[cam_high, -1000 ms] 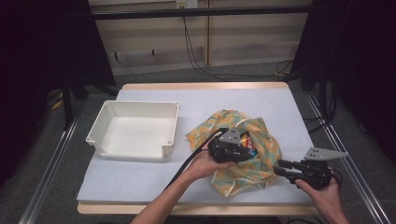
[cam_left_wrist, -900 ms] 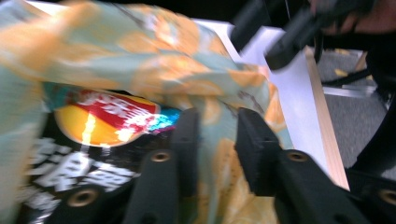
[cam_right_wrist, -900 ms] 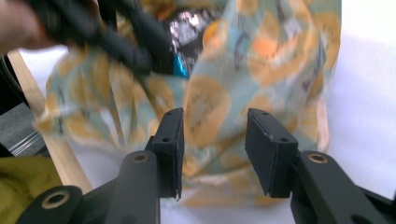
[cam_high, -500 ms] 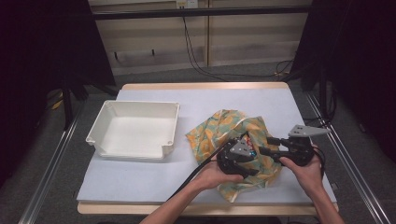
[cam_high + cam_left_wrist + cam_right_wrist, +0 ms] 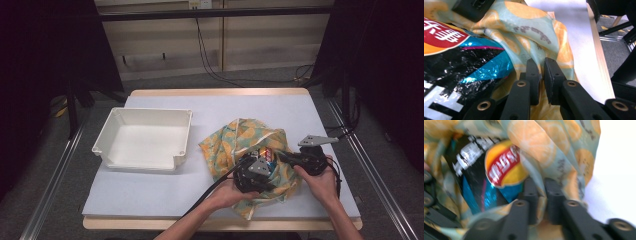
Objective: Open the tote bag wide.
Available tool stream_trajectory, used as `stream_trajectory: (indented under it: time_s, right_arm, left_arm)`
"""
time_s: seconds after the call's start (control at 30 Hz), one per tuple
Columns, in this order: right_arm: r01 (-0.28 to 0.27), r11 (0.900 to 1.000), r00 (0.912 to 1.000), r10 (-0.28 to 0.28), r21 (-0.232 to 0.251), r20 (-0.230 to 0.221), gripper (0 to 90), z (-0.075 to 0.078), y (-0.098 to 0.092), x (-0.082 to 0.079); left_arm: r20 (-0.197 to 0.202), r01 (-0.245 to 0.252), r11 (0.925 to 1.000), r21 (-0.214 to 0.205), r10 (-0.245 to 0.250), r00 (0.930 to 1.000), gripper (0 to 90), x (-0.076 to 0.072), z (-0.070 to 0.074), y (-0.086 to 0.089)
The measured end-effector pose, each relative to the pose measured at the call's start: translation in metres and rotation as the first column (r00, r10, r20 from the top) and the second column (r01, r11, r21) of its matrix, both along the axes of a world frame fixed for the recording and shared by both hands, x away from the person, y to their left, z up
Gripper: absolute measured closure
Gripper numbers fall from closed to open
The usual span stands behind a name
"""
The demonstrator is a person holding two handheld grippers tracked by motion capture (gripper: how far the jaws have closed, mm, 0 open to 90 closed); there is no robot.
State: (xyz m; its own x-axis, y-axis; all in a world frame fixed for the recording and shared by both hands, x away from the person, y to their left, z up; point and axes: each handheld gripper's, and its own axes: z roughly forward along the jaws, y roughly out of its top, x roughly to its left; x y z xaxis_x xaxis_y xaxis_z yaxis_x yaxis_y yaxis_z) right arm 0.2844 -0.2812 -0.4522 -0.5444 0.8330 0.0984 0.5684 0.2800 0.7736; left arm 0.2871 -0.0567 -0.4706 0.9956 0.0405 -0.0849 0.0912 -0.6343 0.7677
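From up top, the cloth (image 5: 250, 145) with the orange-slice print sits bunched on the right half of the table (image 5: 220, 107), and a chip bag (image 5: 264, 153) peeks out of its middle. My left gripper (image 5: 255, 172) is down on the cloth's near side, my right gripper (image 5: 287, 157) comes in from the right edge of it, so the two sit close together. The white tray (image 5: 145, 137) is off to the left, well apart from all this.

Left gripper (image 5: 540, 75) view — my jaws are pinching a fold of the cloth (image 5: 534, 32), with the shiny black and blue chip bag (image 5: 461, 57) just beside them.

Right gripper (image 5: 540, 192) view is blurry, but my jaws there are clamped on a strip of cloth (image 5: 541, 147) too — the chip bag (image 5: 496, 170) lies right behind, half wrapped.
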Motion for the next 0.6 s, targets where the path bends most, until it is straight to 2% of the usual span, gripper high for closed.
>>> stream_trajectory:
  time_s: [0.07, 0.13, 0.2, 0.23, 0.33, 0.43, 0.47, 0.57, 0.6]
  right_arm:
    - [0.001, 1.0000, 0.9999, -0.001, 0.004, -0.013, 88.7, -0.004, -0.004, -0.001]
    - [0.006, 1.0000, 0.9997, -0.006, 0.001, -0.024, 89.5, -0.009, -0.007, -0.001]
    - [0.020, 0.9994, 0.9992, -0.021, -0.028, -0.034, 89.9, -0.014, -0.010, 0.000]
    - [0.027, 0.9982, 0.9990, -0.029, -0.053, -0.034, 90.0, -0.017, -0.011, 0.000]
    - [0.039, 0.9979, 0.9982, -0.042, -0.052, -0.044, 90.0, -0.022, -0.016, 0.003]
    - [0.058, 0.9944, 0.9960, -0.063, -0.089, -0.062, 90.0, -0.028, -0.020, 0.004]
    - [0.061, 0.9949, 0.9957, -0.066, -0.080, -0.065, 90.0, -0.030, -0.021, 0.005]
    - [0.056, 0.9972, 0.9968, -0.059, -0.049, -0.054, 89.7, -0.028, -0.024, 0.003]
    - [0.056, 0.9983, 0.9973, -0.057, -0.019, -0.046, 88.0, -0.026, -0.024, 0.001]
  left_arm:
    - [0.006, 0.001, 0.9999, 0.014, -0.001, 1.0000, 82.3, 0.000, -0.002, 0.000]
    - [-0.016, 0.002, 0.9999, 0.012, -0.002, 0.9999, 82.2, 0.000, -0.006, 0.000]
    - [-0.005, 0.004, 0.9996, 0.030, -0.004, 1.0000, 82.2, -0.002, -0.011, -0.001]
    - [-0.002, 0.002, 0.9996, 0.027, -0.002, 1.0000, 82.2, -0.002, -0.013, -0.001]
    - [-0.012, 0.000, 0.9999, 0.011, 0.000, 0.9999, 82.3, -0.003, -0.015, 0.001]
    - [-0.002, -0.003, 1.0000, 0.000, 0.003, 1.0000, 82.2, -0.005, -0.016, 0.003]
    - [-0.001, 0.001, 0.9999, 0.013, -0.001, 1.0000, 81.3, -0.003, -0.015, 0.004]
    - [-0.028, -0.004, 0.9996, -0.029, 0.003, 0.9996, 76.0, -0.002, -0.015, 0.007]
    - [-0.035, -0.005, 0.9994, -0.035, 0.004, 0.9994, 74.2, -0.001, -0.013, 0.008]
